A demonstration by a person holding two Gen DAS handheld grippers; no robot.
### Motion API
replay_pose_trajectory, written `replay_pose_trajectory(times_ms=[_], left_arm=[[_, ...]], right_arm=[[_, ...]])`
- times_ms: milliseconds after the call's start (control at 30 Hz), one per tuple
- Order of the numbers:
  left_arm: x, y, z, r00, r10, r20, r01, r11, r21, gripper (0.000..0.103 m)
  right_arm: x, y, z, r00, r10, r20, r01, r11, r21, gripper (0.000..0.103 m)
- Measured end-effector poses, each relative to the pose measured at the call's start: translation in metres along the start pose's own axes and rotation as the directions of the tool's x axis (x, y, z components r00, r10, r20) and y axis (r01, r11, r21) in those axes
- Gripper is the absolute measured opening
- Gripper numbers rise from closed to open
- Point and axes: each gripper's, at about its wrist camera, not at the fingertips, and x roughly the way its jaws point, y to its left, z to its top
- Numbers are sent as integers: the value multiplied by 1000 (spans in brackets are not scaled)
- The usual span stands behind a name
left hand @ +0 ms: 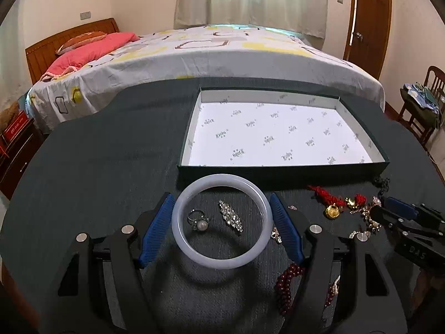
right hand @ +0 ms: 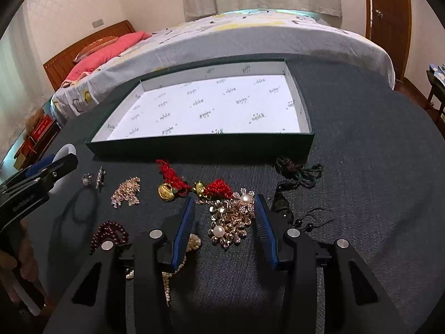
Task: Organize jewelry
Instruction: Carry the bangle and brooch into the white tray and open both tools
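Note:
My left gripper [left hand: 221,206] is shut on a pale jade bangle [left hand: 178,231], its blue pads touching both sides, and holds it above the table. Through the bangle I see a pearl ring [left hand: 198,220] and a crystal brooch [left hand: 230,216] on the dark cloth. My right gripper [right hand: 225,204] is open, its fingers on either side of a gold sequin and pearl piece [right hand: 232,220]. The empty white-lined box [left hand: 278,136] stands just behind; it also shows in the right wrist view [right hand: 205,105].
A red cord with gold charms [right hand: 178,185], dark red beads [right hand: 109,235], a pearl strand [right hand: 192,243], a small sequin piece [right hand: 126,192] and dark cords [right hand: 297,171] lie on the cloth. A bed [left hand: 211,55] stands behind the table.

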Motion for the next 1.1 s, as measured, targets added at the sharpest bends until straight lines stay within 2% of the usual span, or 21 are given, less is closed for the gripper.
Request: replay_pose_trajectory(times_ms=[267,400,733,1100], left_arm=[[6,0,-4,1000,-1,-22,1,1000,3,69],[9,2,-4,1000,1,-30,-1,1000,-1,69],[9,2,-4,1000,-1,-25,1,1000,-3,69],[2,-5,11,1000,-18,6,18,1000,-2,69]], right_arm=[[12,2,-6,999,-33,-27,33,999,-35,44],[13,1,-9,998,-54,-22,53,997,-50,40],[7,-1,-12,999,-46,-4,46,998,-36,39],[-23,3,16,994,-32,100,37,998,-44,39]])
